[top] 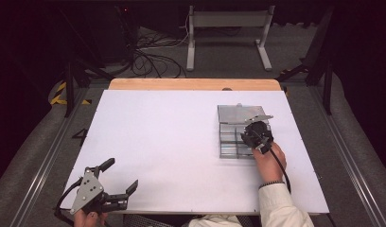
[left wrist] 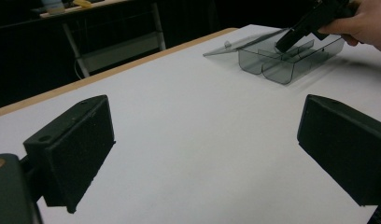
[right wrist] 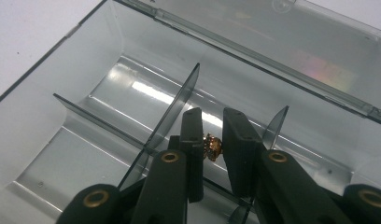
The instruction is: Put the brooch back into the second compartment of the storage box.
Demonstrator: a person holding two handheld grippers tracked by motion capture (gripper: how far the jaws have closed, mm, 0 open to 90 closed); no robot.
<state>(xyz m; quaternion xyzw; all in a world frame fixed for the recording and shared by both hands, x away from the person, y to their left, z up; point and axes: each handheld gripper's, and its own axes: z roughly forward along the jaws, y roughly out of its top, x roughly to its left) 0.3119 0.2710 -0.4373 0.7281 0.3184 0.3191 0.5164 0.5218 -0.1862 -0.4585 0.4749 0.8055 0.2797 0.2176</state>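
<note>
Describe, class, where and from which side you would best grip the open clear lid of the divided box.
Probably the lid's free far edge, beside its small tab, coming from the box's far side: it lies flat and thin on the table, hinged at the near edge, so only that edge can lift.

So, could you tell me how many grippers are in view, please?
2. The left gripper rests open at the table's near left corner; the right gripper holds a small gold piece over the clear box.

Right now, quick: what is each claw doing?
Left claw: open, empty, above the white table.
Right claw: closed on a small gold-coloured piece, inside the clear compartment box.
</note>
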